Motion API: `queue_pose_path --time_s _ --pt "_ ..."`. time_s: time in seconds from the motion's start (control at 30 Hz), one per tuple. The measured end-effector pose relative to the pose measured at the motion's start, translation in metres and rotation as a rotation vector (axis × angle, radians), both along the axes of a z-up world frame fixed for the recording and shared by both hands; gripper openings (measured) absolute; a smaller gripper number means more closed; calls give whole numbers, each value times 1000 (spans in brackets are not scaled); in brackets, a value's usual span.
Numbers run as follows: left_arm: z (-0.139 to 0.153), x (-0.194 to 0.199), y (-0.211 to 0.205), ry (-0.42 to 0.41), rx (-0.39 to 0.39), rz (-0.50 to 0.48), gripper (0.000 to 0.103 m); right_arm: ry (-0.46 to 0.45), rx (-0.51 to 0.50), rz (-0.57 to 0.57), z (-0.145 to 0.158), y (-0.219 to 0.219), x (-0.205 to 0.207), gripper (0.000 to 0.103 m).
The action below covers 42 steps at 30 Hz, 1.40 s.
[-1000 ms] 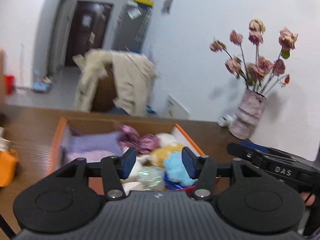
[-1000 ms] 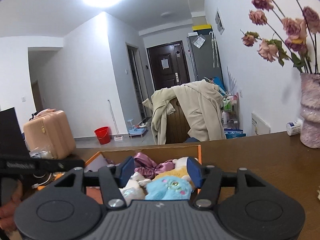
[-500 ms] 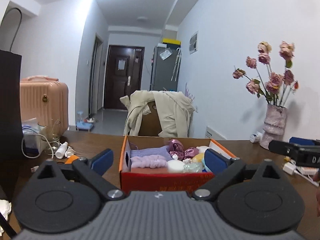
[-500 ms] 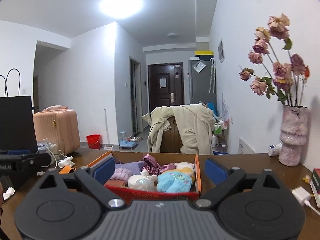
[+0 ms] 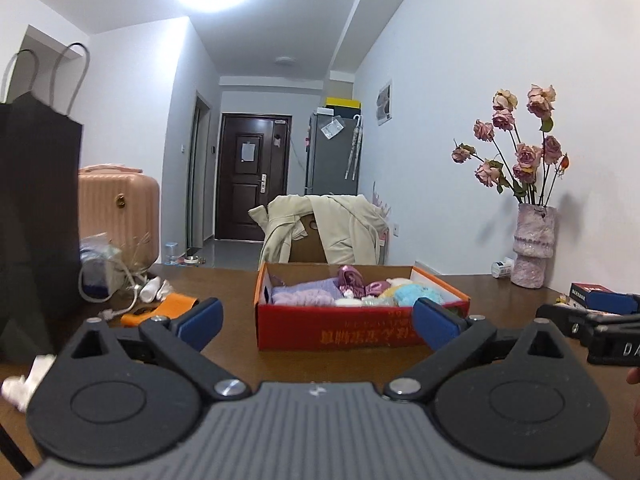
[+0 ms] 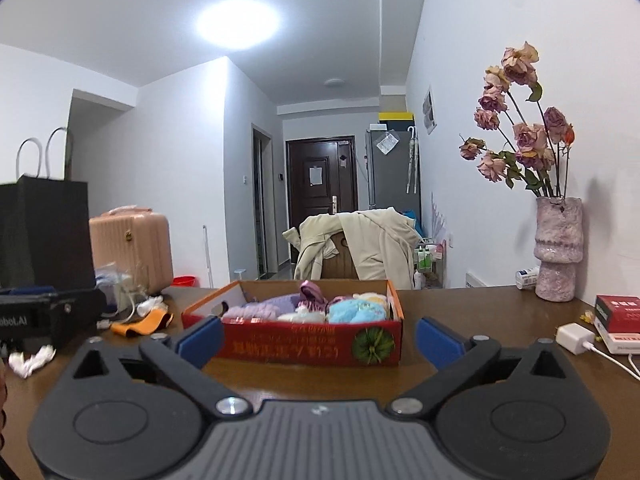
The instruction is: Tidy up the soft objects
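Both grippers, left gripper and right gripper, hang empty, fingers spread wide. The soft plush toys and perhaps knitted pieces fill the red cardboard box mid-tabletop. Light and squashy; pinch a plump middle.

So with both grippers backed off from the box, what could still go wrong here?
The soft items sit heaped to the rim of the red box; one could spill if it is nudged. A white crumpled piece and an orange item lie outside on the table, so sorting may be unfinished. The charger cable near the right gripper might snag. The left gripper has open jaws, holding nothing.
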<state>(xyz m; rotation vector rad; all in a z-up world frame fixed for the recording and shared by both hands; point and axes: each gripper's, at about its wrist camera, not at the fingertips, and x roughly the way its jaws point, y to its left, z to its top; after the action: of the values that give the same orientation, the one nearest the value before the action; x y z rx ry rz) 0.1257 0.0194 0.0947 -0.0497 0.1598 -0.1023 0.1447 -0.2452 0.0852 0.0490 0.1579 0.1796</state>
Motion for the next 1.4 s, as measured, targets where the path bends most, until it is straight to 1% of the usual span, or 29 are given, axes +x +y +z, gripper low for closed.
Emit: queue_pose_path --time_s 0.07,0.13,0.23,0.37,0.47,0.67,0.83,0.97,1.1,1.2,1.33,1.4 --pt "-10 -17 1 4 -15 14 103 11 -23 11 -10 -1 -15 103" --pt "-24 -34 3 4 -20 30 103 31 -21 16 -19 0 -29 103" --pt "-42 -53 6 16 27 37 103 57 1 23 -36 4 -52 103" --pt "-59 -64 12 19 28 38 103 -5 18 -21 -65 14 -87 103" --pt "-66 -66 15 18 21 19 103 -33 11 -30 -77 20 -100 103" --pt "-71 -70 23 -5 -7 58 103 -55 33 -27 -79 25 -100 103" --pt "-70 -71 21 -12 27 43 103 -41 37 5 -78 29 -95 103" --pt "-73 -67 21 15 22 55 103 -39 32 10 -77 32 -95 103" --pt "-71 -69 20 12 21 65 103 -29 9 -8 -77 34 -96 103" --pt "-68 -72 19 0 34 73 103 -46 0 -20 -75 34 -101 103" --pt "-61 -75 21 -15 12 69 103 -56 2 -15 -73 34 -102 103" --pt "-61 -75 21 -5 15 69 103 -55 9 -19 -73 32 -102 103"
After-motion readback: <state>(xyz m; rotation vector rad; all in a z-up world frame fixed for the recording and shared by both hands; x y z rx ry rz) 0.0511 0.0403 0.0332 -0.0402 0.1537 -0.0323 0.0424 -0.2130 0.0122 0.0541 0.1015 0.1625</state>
